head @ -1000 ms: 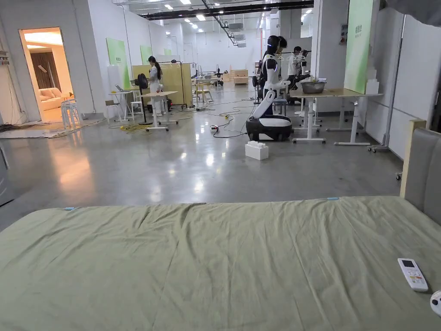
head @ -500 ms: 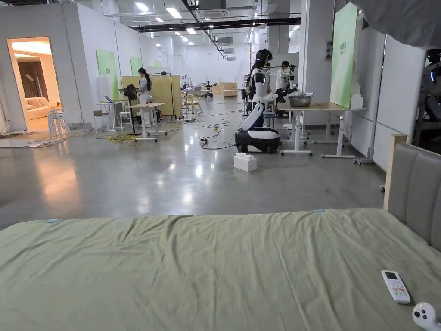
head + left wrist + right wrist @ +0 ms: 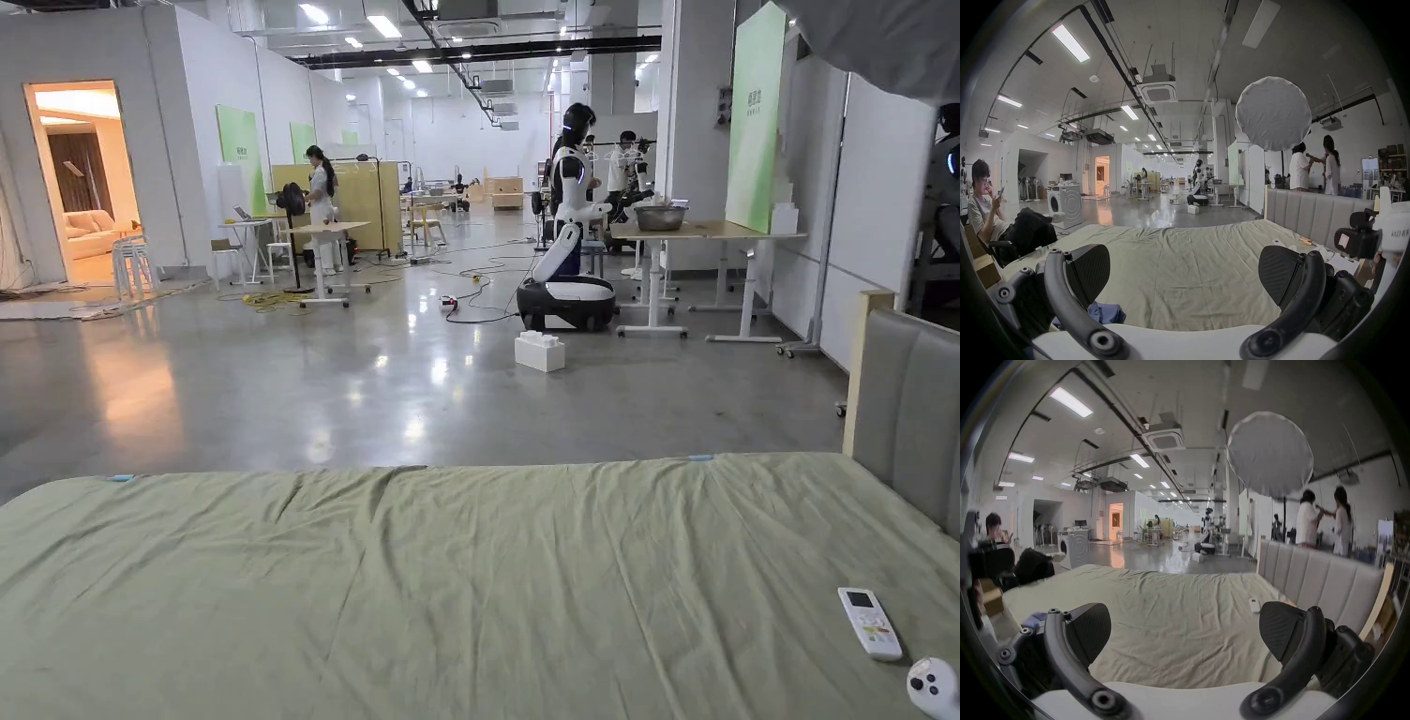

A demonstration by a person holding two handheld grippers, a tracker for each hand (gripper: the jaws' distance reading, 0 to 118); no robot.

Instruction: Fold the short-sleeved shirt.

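Jaws of the left gripper (image 3: 1184, 275) and right gripper (image 3: 1185, 632) gape apart, grasping nothing, above the green bed sheet (image 3: 469, 581), blue cloth (image 3: 1106, 315) beside the left.

A robotics lab in an open hall: polished concrete floor (image 3: 375, 375), humanoid robot (image 3: 574, 234) on a wheeled base, height-adjustable tables (image 3: 698, 234), trailing cables (image 3: 473, 295), a staged bed (image 3: 469, 581), washing machine (image 3: 1064, 208).
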